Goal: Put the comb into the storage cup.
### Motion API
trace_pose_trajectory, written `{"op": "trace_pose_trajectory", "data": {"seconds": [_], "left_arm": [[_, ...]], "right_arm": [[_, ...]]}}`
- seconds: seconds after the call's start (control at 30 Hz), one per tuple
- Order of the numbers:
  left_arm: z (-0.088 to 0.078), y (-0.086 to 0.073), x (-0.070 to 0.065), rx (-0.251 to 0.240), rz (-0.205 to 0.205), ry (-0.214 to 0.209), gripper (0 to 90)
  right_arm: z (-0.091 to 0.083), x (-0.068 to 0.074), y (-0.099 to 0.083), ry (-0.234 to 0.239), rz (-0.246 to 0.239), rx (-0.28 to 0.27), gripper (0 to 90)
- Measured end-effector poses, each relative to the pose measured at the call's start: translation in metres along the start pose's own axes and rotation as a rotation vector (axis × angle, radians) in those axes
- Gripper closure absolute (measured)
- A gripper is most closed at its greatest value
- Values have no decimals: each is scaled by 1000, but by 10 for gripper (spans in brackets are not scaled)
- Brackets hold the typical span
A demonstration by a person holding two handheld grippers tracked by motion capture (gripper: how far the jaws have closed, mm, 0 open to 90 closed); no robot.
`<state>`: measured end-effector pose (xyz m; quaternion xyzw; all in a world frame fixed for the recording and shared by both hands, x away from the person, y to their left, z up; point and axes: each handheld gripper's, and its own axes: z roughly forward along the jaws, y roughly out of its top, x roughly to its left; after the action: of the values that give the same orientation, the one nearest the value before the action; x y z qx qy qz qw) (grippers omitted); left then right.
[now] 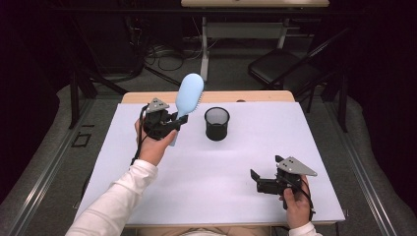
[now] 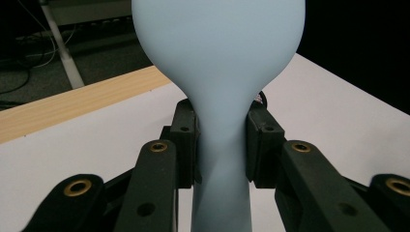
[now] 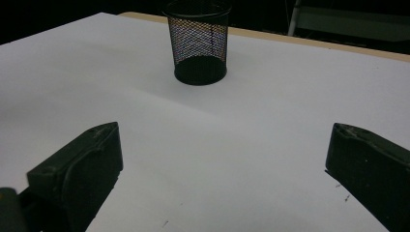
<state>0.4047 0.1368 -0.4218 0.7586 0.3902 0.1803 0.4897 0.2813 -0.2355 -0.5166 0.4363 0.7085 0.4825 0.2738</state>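
High view, from the lower right of the frame: the right hand-held gripper rests low over the desk, a white sheet on light wood, its jaws wide with nothing between them. Left of centre, the left hand-held gripper clamps the neck of a pale blue plastic hairbrush, lifted clear and head up. Just right of the brush, the black wire-mesh cup stands empty, so dropping the brush in seems left to do. Beyond lie a dark folding chair, floor cables and another table's leg.
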Motion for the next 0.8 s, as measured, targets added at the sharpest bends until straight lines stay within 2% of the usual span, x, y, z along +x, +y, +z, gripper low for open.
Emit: {"op": "trace_pose_trajectory", "data": {"seconds": [0.2,0.5,0.8], "left_arm": [[2,2,-4,-11,15,1,697],[7,5,-8,-43,13,4,697],[14,8,-16,-69,14,-24,697]], "right_arm": [[0,0,0,0,4,7,0],[0,-1,0,0,0,5,0],[0,-2,0,-5,5,4,0]]}}
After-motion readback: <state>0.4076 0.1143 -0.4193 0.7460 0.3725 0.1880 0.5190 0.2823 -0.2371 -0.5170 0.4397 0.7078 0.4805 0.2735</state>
